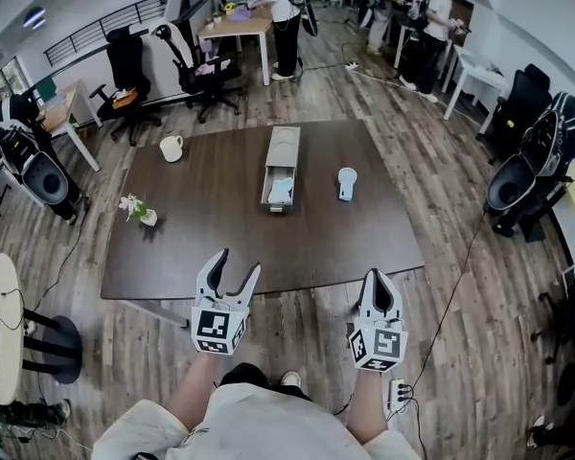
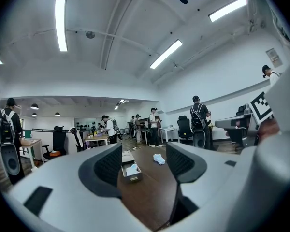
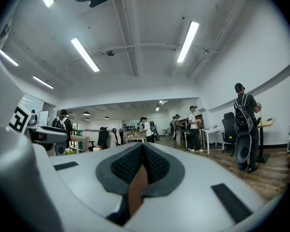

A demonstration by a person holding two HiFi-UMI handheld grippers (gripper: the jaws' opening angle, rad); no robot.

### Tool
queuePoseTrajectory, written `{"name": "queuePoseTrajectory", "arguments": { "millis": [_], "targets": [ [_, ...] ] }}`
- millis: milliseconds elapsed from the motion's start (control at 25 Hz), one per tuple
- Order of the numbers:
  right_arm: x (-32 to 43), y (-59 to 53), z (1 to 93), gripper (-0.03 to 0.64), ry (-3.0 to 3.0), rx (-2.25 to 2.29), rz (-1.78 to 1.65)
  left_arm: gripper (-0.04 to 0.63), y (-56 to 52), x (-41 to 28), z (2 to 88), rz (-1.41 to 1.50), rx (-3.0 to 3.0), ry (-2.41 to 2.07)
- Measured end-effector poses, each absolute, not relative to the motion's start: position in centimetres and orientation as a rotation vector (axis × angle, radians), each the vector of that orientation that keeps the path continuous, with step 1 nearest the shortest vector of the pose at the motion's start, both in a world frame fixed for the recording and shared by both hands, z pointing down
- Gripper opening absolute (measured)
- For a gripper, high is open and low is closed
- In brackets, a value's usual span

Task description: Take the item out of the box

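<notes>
A long grey box [image 1: 279, 167] lies in the middle of the dark brown table [image 1: 211, 247], its drawer pulled out toward me with a pale blue-white item [image 1: 281, 192] inside. The left gripper view shows the same box [image 2: 131, 170] and its item [image 2: 132, 168] between the jaws, far off. Another pale blue item [image 1: 346, 182] rests on the table to the box's right. My left gripper [image 1: 236, 269] hovers open at the table's near edge, holding nothing. My right gripper [image 1: 379, 281] is shut and empty, just off the near edge.
A white mug [image 1: 172, 148] stands at the table's far left, and a small vase of flowers [image 1: 138, 209] sits at the left side. Office chairs [image 1: 125, 75], desks and several people fill the room beyond. A power strip [image 1: 397, 394] lies on the wooden floor by my right.
</notes>
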State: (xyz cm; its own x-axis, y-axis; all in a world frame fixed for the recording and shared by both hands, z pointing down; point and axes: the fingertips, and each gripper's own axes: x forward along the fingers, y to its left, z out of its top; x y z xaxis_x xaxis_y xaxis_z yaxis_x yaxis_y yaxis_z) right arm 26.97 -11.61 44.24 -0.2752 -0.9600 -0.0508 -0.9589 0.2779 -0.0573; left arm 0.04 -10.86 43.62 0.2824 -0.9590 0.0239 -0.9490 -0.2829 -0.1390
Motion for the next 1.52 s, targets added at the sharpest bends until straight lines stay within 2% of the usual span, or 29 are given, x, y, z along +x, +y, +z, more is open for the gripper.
{"name": "queuePoseTrajectory", "arguments": {
  "millis": [320,1080,1520],
  "targets": [
    [26.3,-15.6,44.7,0.000,2.467,-1.833,-0.013,0.285,-14.9,0.0,44.4,-0.139,-2.446,1.817],
    [19.0,-32.6,40.9,0.001,2.477,-1.814,0.143,0.281,-32.5,-7.3,42.8,-0.013,-2.422,1.826],
    [17.9,-38.3,41.2,0.000,2.458,-1.858,0.137,0.278,-38.9,-8.3,42.8,-0.014,-2.454,1.788]
  ]
}}
